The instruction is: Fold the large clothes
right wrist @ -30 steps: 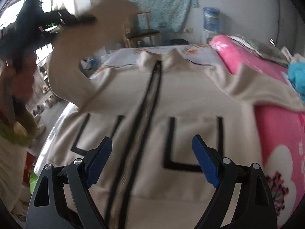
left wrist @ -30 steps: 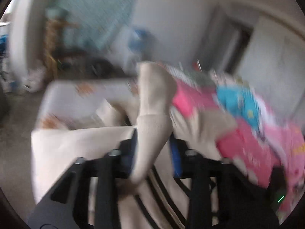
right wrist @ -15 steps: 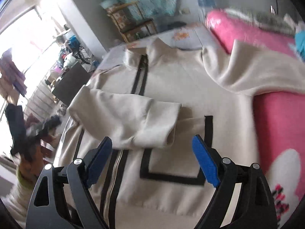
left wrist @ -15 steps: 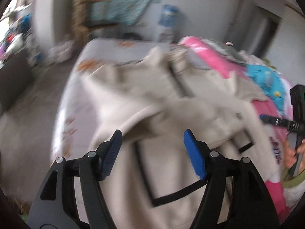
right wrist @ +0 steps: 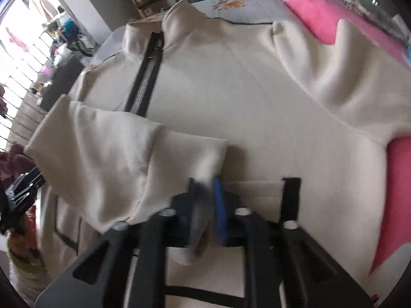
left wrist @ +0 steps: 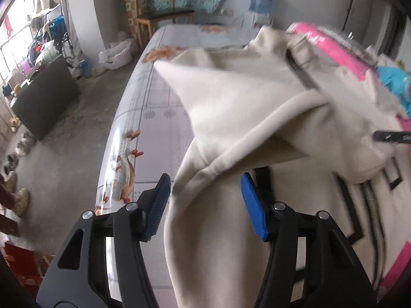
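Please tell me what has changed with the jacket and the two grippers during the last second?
The left gripper let go of the left sleeve, which now lies folded across the beige jacket; its jaws stand open. The right gripper, open before, has shut on that sleeve's cuff. The jacket stays flat and zipped, the right sleeve still spread over the pink blanket.

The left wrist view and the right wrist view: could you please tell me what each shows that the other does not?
Only the left wrist view shows the open left tool around the jacket's side edge and the wooden chair. Only the right wrist view shows the right tool shut on the folded sleeve, plus the zipper. Both show the beige jacket and pink blanket.
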